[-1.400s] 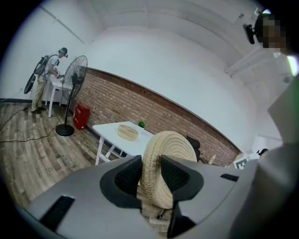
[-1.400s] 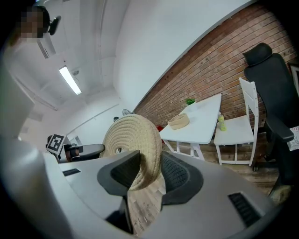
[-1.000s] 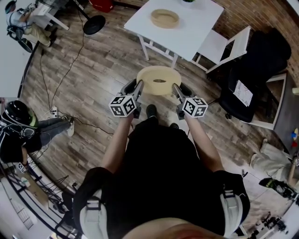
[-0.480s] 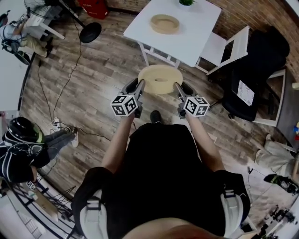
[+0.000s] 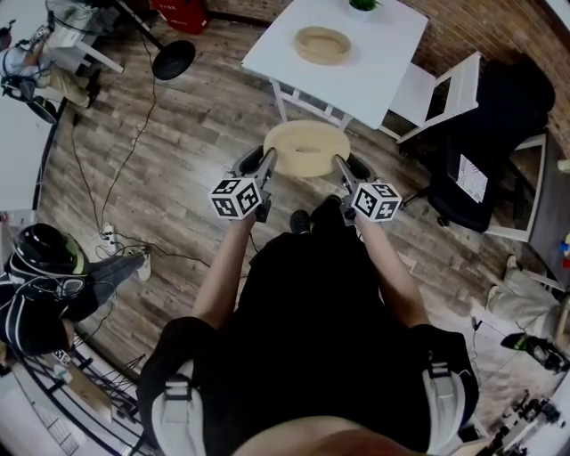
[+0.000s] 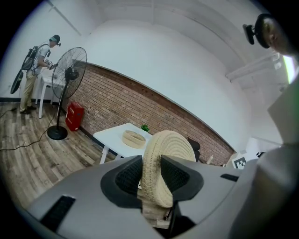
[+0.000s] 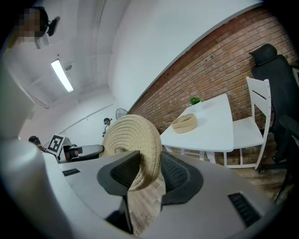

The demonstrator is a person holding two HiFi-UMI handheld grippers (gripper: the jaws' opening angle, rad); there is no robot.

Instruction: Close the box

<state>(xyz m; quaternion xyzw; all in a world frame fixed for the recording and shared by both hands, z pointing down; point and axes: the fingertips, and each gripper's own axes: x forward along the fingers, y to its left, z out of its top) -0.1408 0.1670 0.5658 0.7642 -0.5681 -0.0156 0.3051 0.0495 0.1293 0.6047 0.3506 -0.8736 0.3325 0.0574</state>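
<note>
Woven lid (image 5: 306,149) aloft, its opposite rims tight in left gripper (image 5: 265,161) and right gripper (image 5: 339,166).

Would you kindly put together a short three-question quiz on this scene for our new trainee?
1. True or false: the woven lid is clamped at opposite edges by the left gripper and the right gripper.
2. Multiple choice: where is the open woven box? A) held by the left gripper. B) on the white table. C) held by the right gripper.
3. Short answer: what green thing stands near the table's far edge?

Key: 1 true; 2 B; 3 a small plant.
</note>
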